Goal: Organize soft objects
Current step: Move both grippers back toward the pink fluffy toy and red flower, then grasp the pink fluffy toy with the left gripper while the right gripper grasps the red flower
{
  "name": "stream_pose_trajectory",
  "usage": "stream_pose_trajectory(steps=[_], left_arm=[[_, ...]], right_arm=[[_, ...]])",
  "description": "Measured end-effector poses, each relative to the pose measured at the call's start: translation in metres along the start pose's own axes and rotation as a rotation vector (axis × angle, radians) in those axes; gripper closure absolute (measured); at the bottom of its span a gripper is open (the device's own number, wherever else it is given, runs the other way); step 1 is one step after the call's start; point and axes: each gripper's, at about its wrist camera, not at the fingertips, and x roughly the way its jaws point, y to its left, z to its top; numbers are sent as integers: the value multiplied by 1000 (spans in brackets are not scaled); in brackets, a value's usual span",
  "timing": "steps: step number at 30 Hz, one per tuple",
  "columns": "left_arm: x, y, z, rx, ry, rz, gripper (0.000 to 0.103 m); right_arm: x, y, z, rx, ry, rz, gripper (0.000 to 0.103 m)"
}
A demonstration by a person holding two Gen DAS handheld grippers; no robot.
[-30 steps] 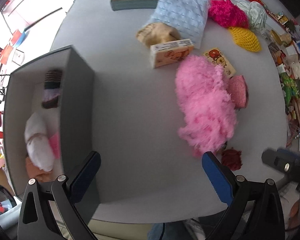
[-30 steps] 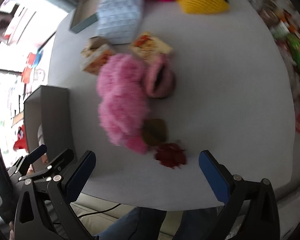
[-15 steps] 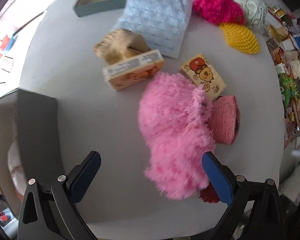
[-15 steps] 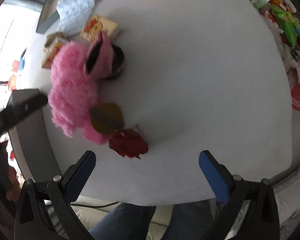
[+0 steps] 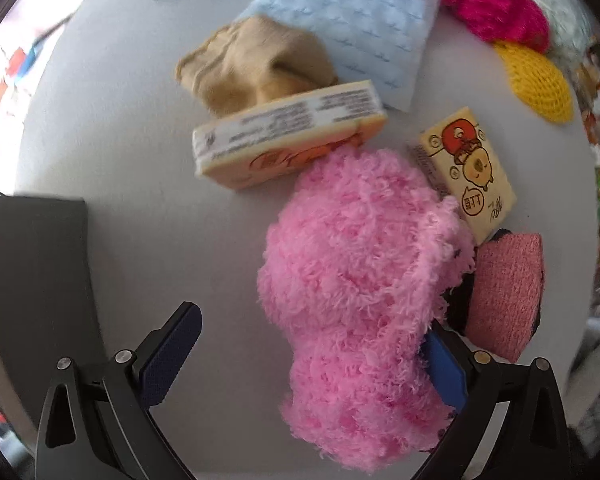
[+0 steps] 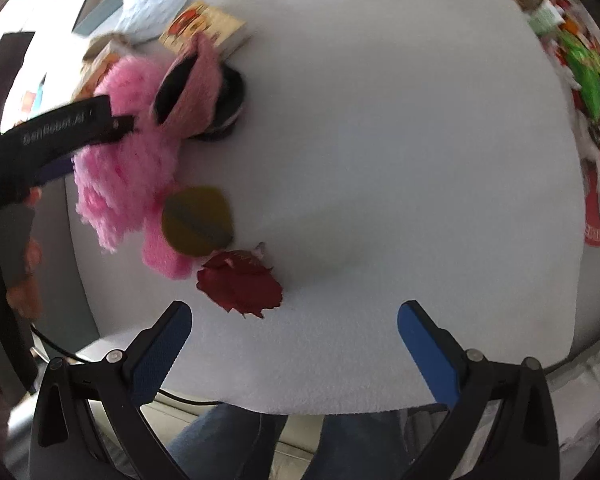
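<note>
A big pink fluffy thing (image 5: 360, 280) lies on the white table (image 5: 140, 120). My left gripper (image 5: 308, 364) is open and low around its near end, and the fluff covers part of the right finger. The right wrist view shows the same pink fluff (image 6: 124, 160) with the left gripper's black finger (image 6: 60, 132) reaching in from the left. My right gripper (image 6: 294, 352) hangs open with nothing in it, just short of a dark red fabric flower (image 6: 240, 286). An olive round pad (image 6: 198, 220) lies against the fluff.
A pink knitted piece (image 5: 504, 292) lies right of the fluff. Behind are two cartons (image 5: 288, 136) (image 5: 468, 172), a tan sock (image 5: 256, 68), a light blue cloth (image 5: 348, 12), magenta fluff (image 5: 496, 4) and a yellow net (image 5: 536, 80). A grey box (image 5: 32, 280) stands left.
My left gripper has moved from the grey box over to the pink fluffy thing and down around it. The right gripper has swung right, closer to the red flower.
</note>
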Motion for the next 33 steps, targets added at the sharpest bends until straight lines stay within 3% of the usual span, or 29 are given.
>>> stream_pose_trajectory(steps=[3, 7, 12, 14, 18, 20, 22, 24, 29, 31, 33], left_arm=[[8, -4, -1, -2, 24, -23, 1], [19, -15, -7, 13, 40, -6, 1], [33, -21, -9, 25, 62, 23, 1], [34, -25, -8, 44, 56, 42, 1], [36, -36, -4, 50, 51, 57, 0], [36, -42, 1, 46, 50, 61, 0], [36, -43, -1, 38, 44, 62, 0], [37, -36, -19, 50, 53, 61, 0], [36, -32, -20, 47, 68, 56, 0], [32, -29, -18, 37, 66, 47, 4], [27, -24, -21, 46, 44, 34, 15]], right_arm=[[17, 19, 4, -63, 25, -27, 0], [38, 40, 10, -144, 33, -107, 0], [51, 49, 19, -170, 42, -141, 2], [53, 49, 22, -166, 50, -136, 14], [52, 56, 24, -191, 42, -170, 26], [49, 60, 24, -213, 32, -175, 39], [46, 63, 24, -232, 24, -178, 62], [43, 62, 28, -227, 31, -166, 63], [34, 51, 28, -186, 30, -130, 63], [30, 47, 26, -171, 31, -116, 63], [25, 42, 21, -152, 32, -108, 63]])
